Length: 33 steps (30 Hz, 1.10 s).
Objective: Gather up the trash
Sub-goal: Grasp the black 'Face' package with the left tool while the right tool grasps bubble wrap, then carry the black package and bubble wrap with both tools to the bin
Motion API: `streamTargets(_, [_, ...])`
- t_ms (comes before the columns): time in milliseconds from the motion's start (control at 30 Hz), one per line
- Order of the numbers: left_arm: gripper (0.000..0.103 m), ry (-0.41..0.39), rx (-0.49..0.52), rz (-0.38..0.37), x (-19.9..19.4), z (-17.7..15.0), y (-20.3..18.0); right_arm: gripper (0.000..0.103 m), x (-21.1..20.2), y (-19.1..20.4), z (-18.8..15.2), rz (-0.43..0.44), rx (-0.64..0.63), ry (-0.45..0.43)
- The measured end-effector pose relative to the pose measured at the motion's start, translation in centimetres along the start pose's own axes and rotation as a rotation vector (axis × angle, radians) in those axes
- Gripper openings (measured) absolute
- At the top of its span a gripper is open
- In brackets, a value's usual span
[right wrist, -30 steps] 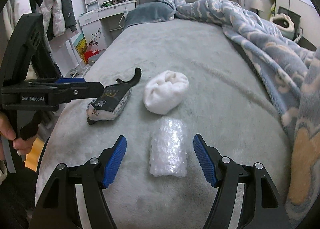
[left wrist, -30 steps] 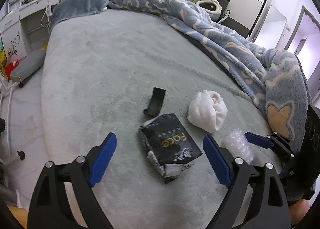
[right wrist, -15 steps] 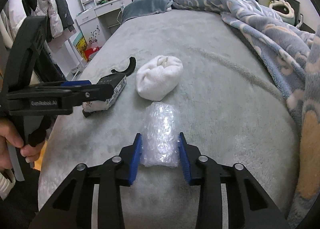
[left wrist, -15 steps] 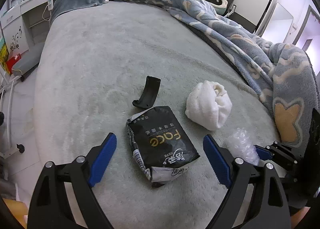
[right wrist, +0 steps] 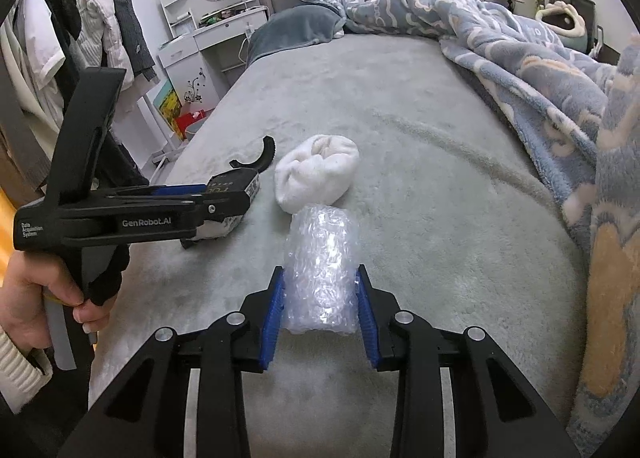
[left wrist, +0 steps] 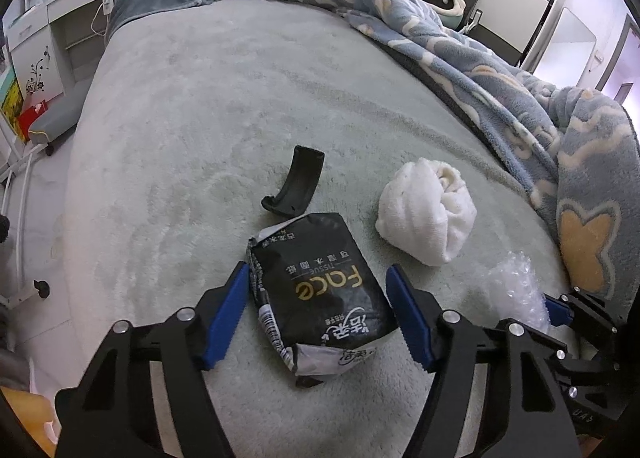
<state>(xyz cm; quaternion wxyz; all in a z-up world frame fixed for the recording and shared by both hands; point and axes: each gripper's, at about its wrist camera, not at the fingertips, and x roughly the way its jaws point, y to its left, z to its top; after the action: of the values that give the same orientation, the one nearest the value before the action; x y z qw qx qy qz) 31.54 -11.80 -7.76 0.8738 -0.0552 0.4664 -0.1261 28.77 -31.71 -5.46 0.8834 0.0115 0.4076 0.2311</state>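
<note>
On the grey bed cover (left wrist: 240, 106), four loose items are being kept near the front edge, within reach of both tools. Furthest left, a curved black plastic piece (left wrist: 296, 184) is lying just behind the black tissue pack (left wrist: 320, 290). That pack is being straddled by the left gripper (left wrist: 320, 314), whose jaws are closing around it; the left blue pad looks to be at the wrapper, while a slim gap is being left on the right side, so no firm grip is being shown yet. In the right wrist view the same tool is being held by a hand (right wrist: 44, 290), and most of the pack is being hidden behind it. Next, a rolled white cloth (right wrist: 316, 174) is resting untouched. Furthest right, the bubble wrap bundle (right wrist: 322, 274) is being pinched at its near end by the right gripper (right wrist: 320, 308), both pads pressed in. No trash container is being shown anywhere, and whether the bundle is being lifted cannot be told.
</note>
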Motion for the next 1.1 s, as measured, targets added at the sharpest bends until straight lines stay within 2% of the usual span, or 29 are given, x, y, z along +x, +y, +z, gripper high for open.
streamTargets(267, [0.062,-0.022,0.03,0.007,-0.5,0.0,-0.5,0.035,-0.5,-0.2,0.3,0.001,0.0,-0.015])
streamTargets(500, [0.062,-0.128,0.032,-0.071,-3.6,0.4,-0.4,0.035,-0.9,0.6,1.0,0.016,-0.002,-0.035])
streamTargets(733, [0.062,-0.168,0.056,-0.099,-5.4,0.6,0.0,0.035,-0.7,1.2,1.7,0.031,0.001,-0.04])
streamTargets(967, [0.062,-0.243,0.03,-0.199,-7.8,0.7,1.8,0.035,-0.9,2.6,3.2,0.055,0.0,-0.075])
streamTargets(1100, [0.062,-0.259,0.015,-0.234,-8.8,0.8,2.9,0.035,-0.4,3.7,3.6,0.063,-0.01,-0.072])
